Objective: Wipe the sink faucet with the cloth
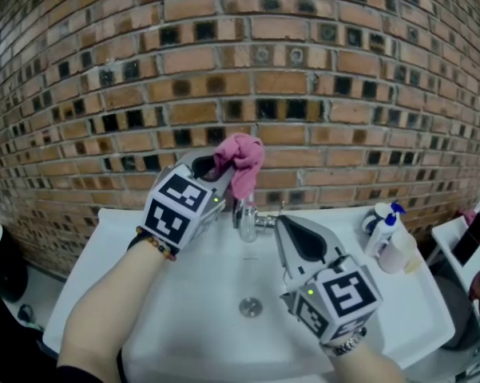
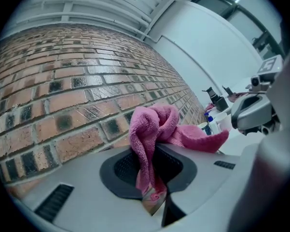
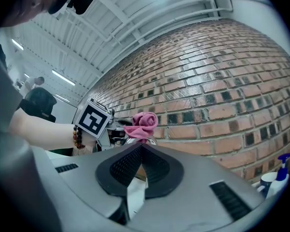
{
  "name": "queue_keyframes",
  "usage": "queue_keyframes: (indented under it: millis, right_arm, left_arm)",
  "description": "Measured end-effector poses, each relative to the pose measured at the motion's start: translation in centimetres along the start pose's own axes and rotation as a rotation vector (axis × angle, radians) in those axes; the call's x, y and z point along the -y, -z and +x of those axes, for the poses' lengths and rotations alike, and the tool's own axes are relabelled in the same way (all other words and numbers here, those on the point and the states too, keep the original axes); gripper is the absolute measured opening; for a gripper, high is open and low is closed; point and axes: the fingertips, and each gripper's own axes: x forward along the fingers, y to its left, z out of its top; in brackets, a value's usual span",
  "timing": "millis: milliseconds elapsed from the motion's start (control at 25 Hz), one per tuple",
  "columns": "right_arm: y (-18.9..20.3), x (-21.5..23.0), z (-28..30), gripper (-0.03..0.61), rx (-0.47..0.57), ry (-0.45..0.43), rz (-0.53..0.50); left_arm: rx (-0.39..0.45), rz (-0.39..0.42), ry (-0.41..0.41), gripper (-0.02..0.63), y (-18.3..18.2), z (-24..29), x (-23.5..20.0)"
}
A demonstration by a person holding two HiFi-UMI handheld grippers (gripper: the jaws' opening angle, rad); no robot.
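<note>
My left gripper (image 1: 217, 171) is shut on a bunched pink cloth (image 1: 241, 160) in front of the brick wall. The cloth hangs just above the top of the chrome faucet (image 1: 247, 216); I cannot tell whether they touch. In the left gripper view the pink cloth (image 2: 153, 129) is pinched between the pads of the left gripper (image 2: 152, 170), with one tail trailing to the right. My right gripper (image 1: 290, 231) is shut with nothing in it, held right of the faucet over the white sink (image 1: 120, 294). From the right gripper (image 3: 141, 151) the cloth (image 3: 144, 122) shows just beyond its tips.
The sink's drain (image 1: 251, 306) lies below the faucet. A spray bottle and a pump bottle (image 1: 387, 236) stand on the sink's right rim. The brick wall (image 1: 303, 78) rises close behind the faucet. A white surface (image 1: 463, 246) adjoins at the far right.
</note>
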Motion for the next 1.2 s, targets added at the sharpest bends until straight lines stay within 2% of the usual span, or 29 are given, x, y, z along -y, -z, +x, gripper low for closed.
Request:
queue_keyframes:
  millis: [360, 1200]
  right_arm:
    - [0.4, 0.0, 0.1, 0.012, -0.012, 0.001, 0.0]
    - [1.4, 0.0, 0.1, 0.012, -0.046, 0.002, -0.005]
  left_arm:
    - [0.0, -0.015, 0.038, 0.063, 2.3, 2.5, -0.3]
    - [-0.108, -0.048, 0.098, 0.061, 9.5, 6.4, 1.8]
